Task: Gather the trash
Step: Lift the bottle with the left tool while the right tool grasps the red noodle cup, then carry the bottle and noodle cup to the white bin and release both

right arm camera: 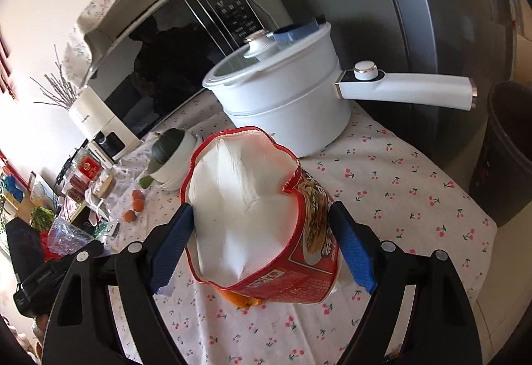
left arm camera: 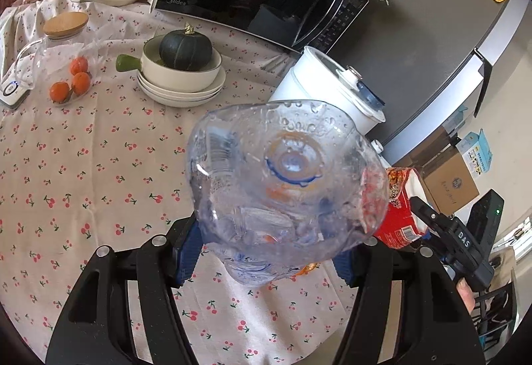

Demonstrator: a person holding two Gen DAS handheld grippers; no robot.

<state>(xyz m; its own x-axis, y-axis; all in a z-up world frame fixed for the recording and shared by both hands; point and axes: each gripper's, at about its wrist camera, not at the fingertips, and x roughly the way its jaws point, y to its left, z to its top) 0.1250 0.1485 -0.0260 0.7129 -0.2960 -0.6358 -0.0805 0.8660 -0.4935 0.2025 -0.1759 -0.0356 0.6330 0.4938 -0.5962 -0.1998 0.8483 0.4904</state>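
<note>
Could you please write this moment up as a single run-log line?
left gripper: shut on clear plastic bottle | right gripper: shut on red noodle cup | both above cherry tablecloth | dark bin at table end

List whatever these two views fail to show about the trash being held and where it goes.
- Plastic bottle in the left claw, left wrist view: neck and cap hidden behind its own base.
- Red paper cup in the right claw, right wrist view: its bottom is hidden by its crushed white walls.
- Dark bin, right wrist view: cut off by the edge; contents unseen.
</note>
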